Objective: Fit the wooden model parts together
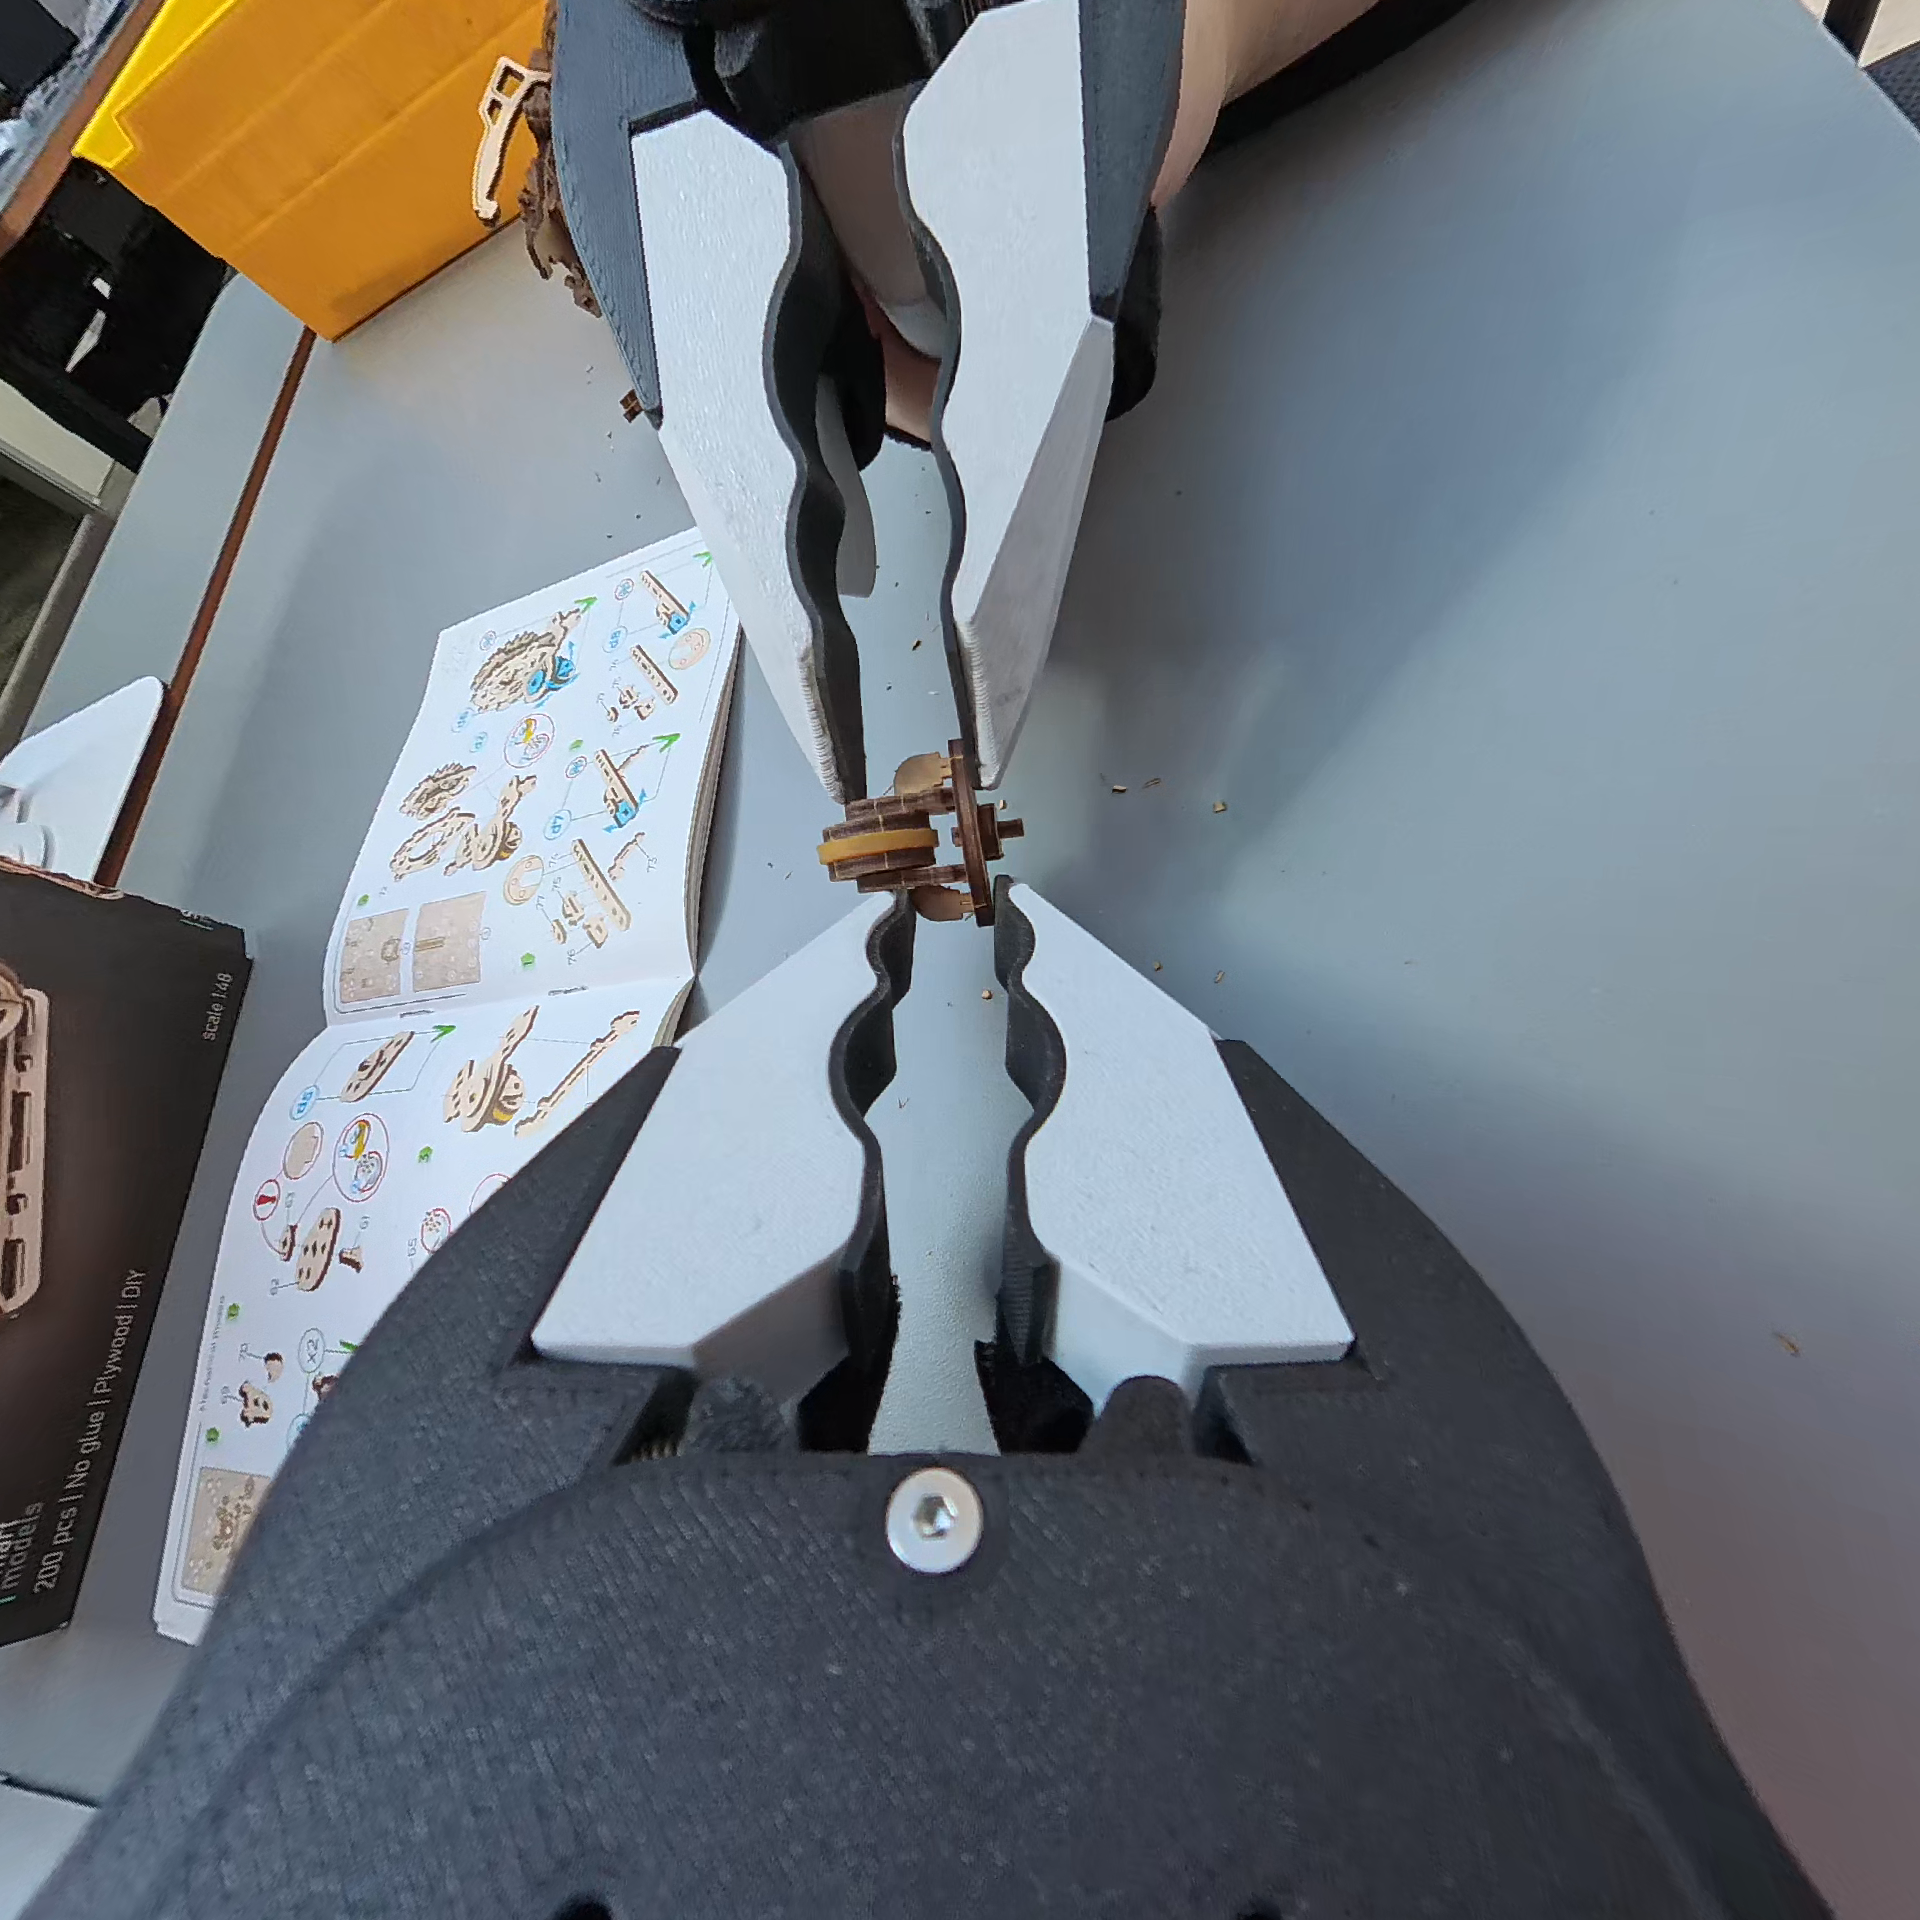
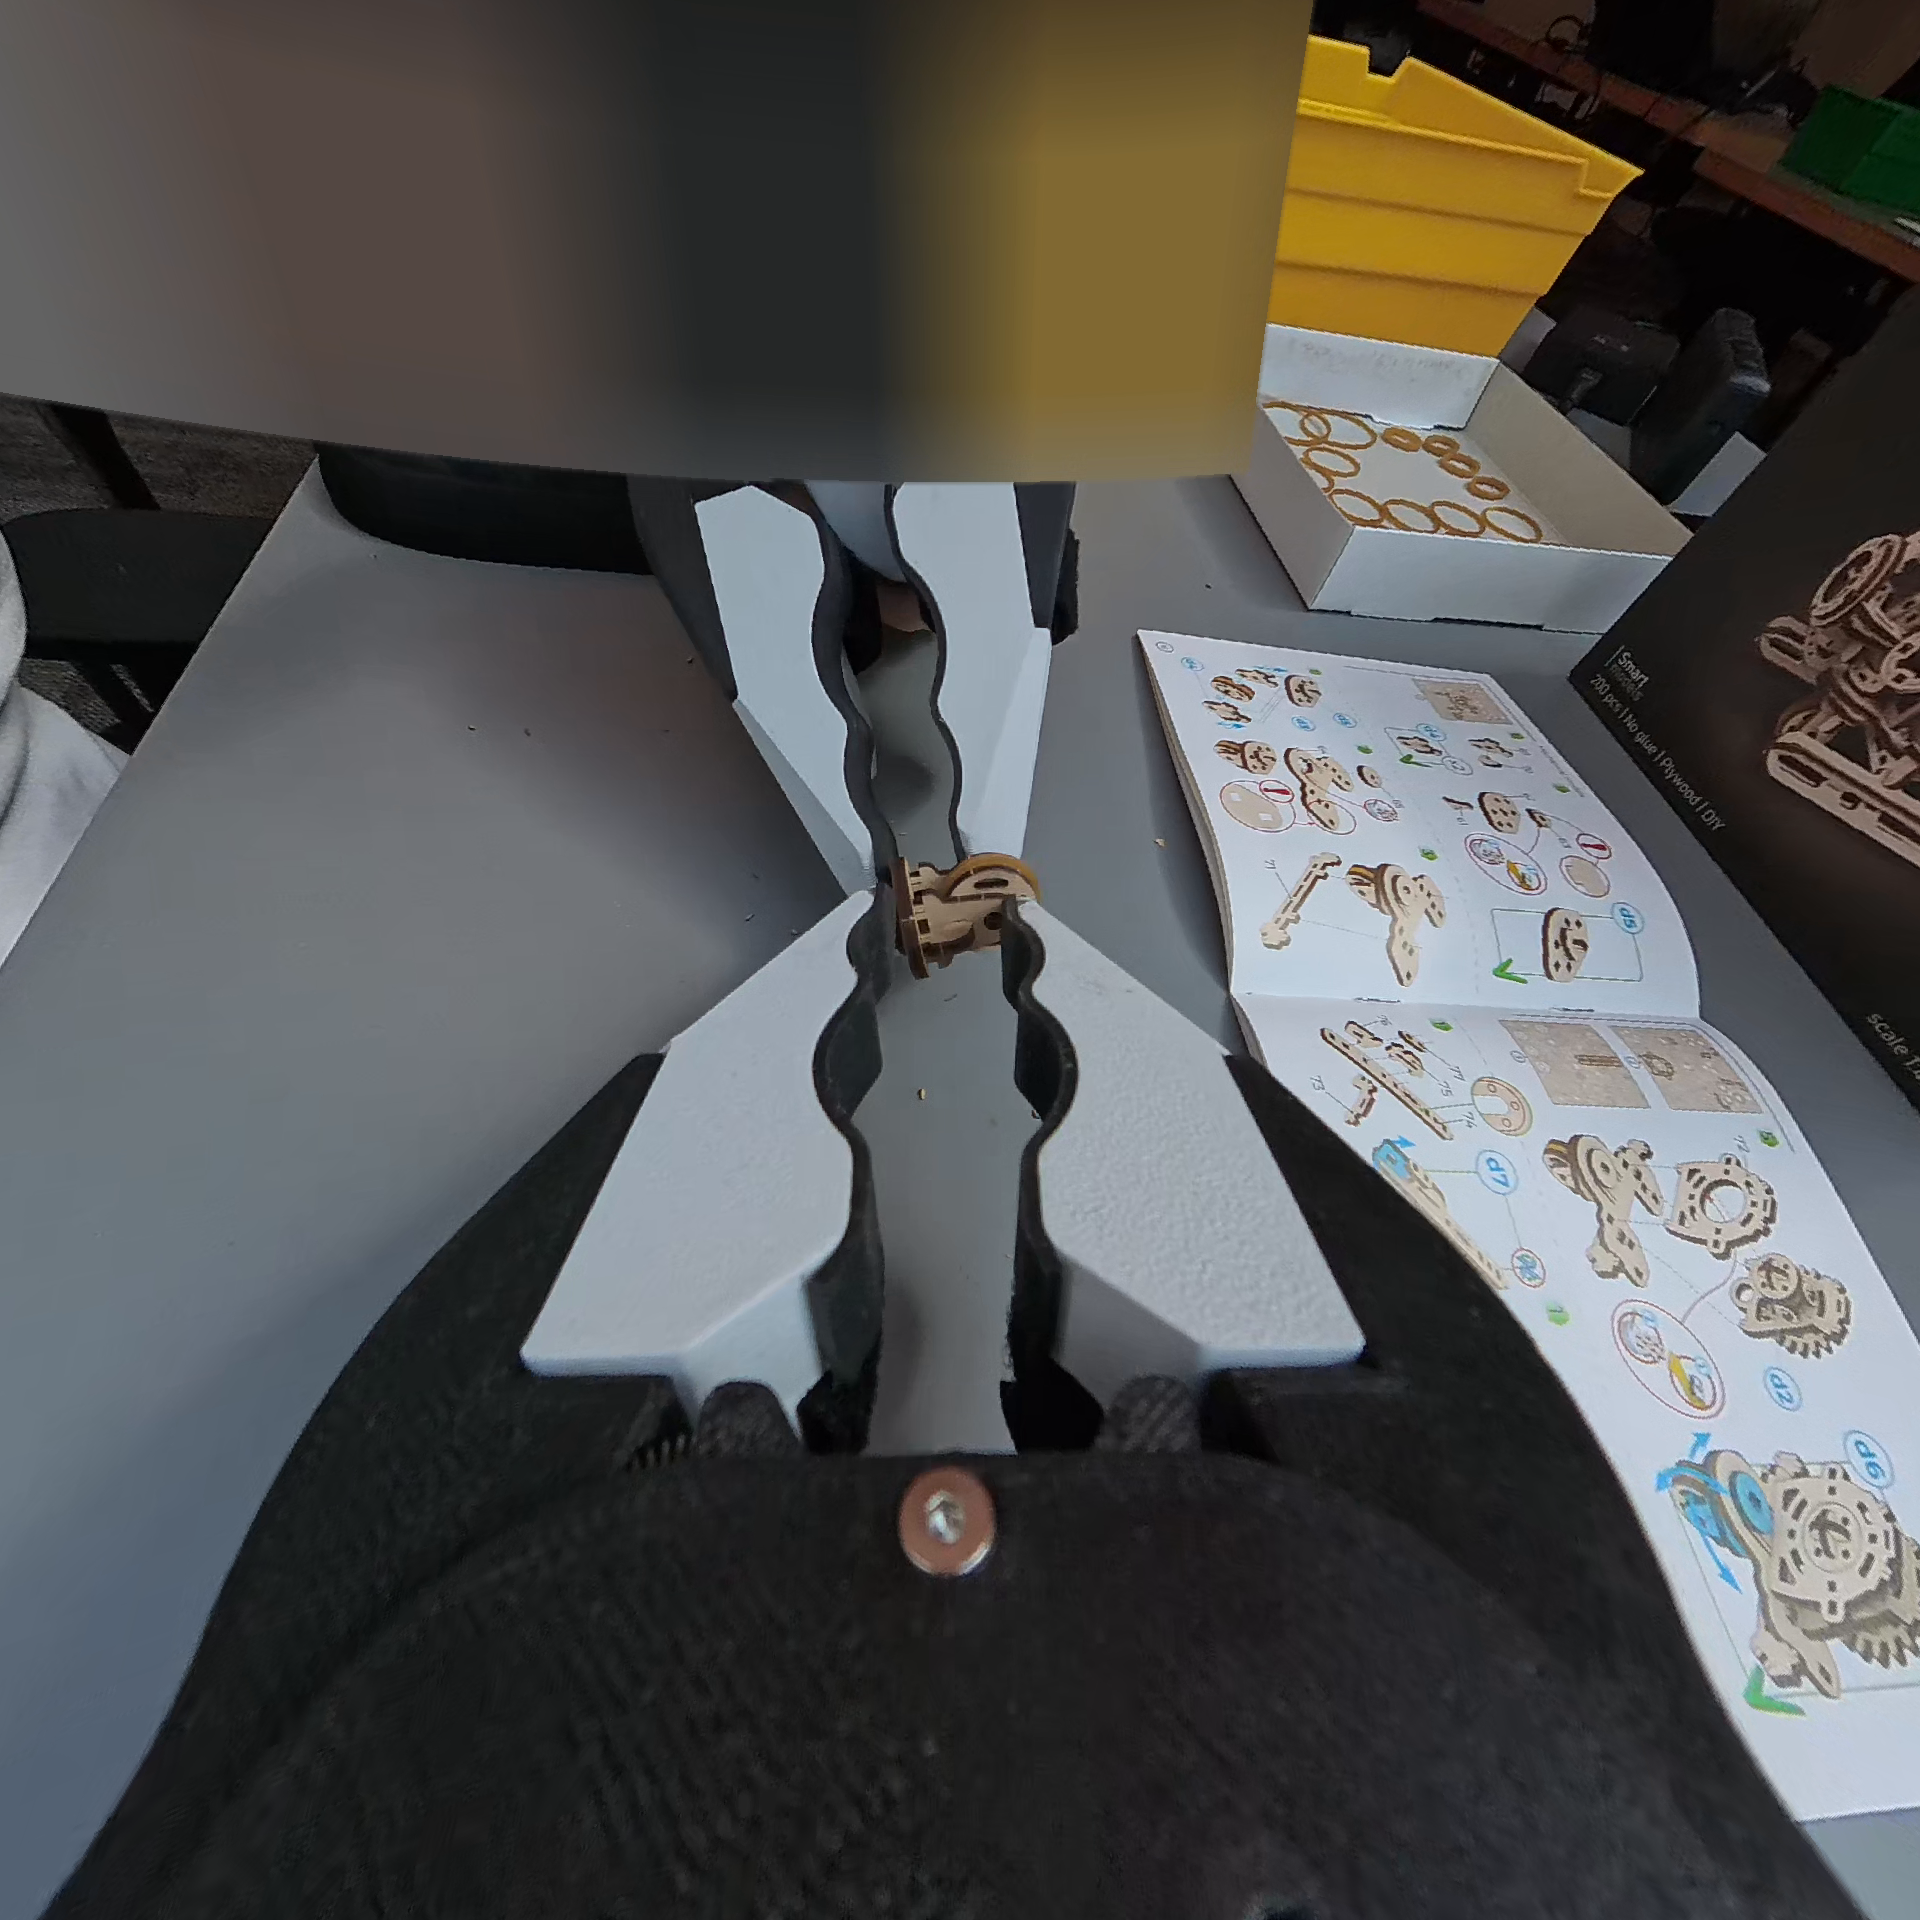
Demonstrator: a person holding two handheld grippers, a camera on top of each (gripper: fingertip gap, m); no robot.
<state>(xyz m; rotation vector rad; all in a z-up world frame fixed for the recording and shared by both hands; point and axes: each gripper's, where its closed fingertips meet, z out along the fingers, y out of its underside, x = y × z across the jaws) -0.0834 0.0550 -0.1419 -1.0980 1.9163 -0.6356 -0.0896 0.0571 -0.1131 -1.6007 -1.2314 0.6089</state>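
Note:
A small wooden assembly (image 1: 914, 844) of stacked discs, with a yellow band around it and a darker pegged disc at one end, hangs just above the grey table (image 1: 1455, 727). My left gripper (image 1: 951, 896) is closed on its near side. My right gripper (image 1: 914, 781) comes in from the opposite side and is closed on its far side. In the right wrist view the assembly (image 2: 956, 914) sits between my right gripper's tips (image 2: 948, 923), with the left gripper (image 2: 925, 854) facing it tip to tip.
An open instruction booklet (image 1: 520, 883) (image 2: 1455, 935) lies beside the grippers, and a black product box (image 1: 94, 1247) (image 2: 1818, 779) beyond it. A white tray of wooden rings (image 2: 1340, 582) and a yellow bin (image 2: 1434, 208) (image 1: 312, 156) stand at the table's edge. Wood crumbs dot the table. My two grippers' fingertips are within a few centimetres of each other.

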